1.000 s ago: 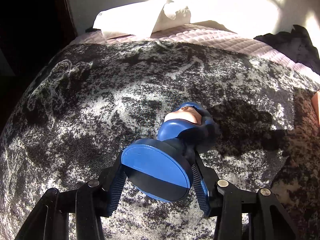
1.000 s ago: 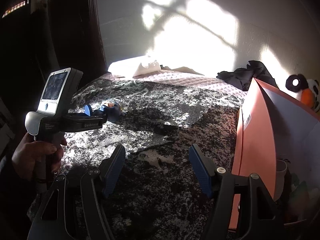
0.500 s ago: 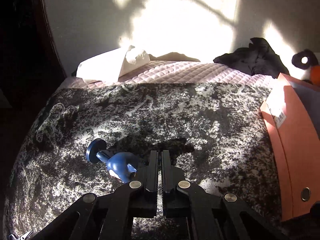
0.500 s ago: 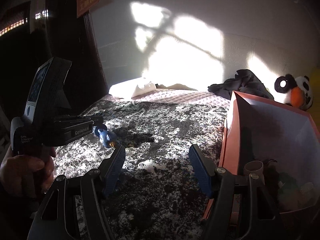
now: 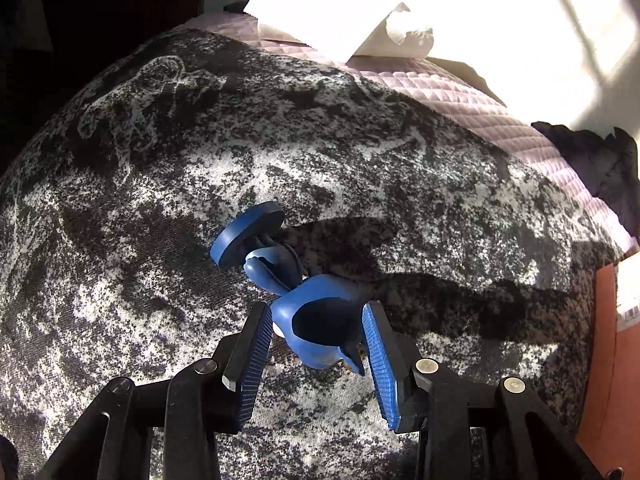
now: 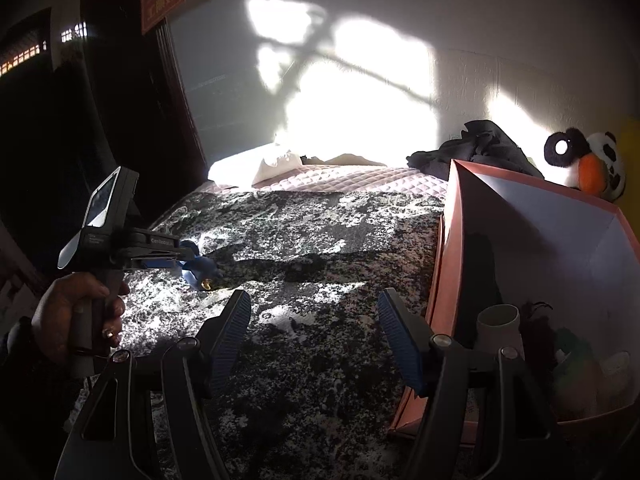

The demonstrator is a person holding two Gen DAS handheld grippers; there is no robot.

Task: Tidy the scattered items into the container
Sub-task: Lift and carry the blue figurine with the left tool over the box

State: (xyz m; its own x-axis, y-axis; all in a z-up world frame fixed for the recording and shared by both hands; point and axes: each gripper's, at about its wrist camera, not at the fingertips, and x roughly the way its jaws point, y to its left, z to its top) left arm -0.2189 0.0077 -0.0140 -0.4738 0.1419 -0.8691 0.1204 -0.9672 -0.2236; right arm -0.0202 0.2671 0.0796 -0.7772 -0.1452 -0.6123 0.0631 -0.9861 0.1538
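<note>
Left hand-held gripper [image 5: 318, 354]: reopened since half a second ago, pads now set either side of the blue figurine's [image 5: 304, 300] head, contact not discernible | figurine: laid on the patterned blanket [image 5: 160, 168], base pointed away | right hand-held gripper [image 6: 314, 332]: held wide, empty, beside the orange container [image 6: 448, 248].

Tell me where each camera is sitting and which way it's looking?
Left wrist: rides on the left claw, looking down at the speckled blanket; its open fingers straddle the blue figurine.
Right wrist: rides on the open right claw, looking across the bed toward the sunlit wall, orange box on its right; a hand holding the left claw shows.
Shared: figurine, blanket, white tissue, black cloth, orange box.
</note>
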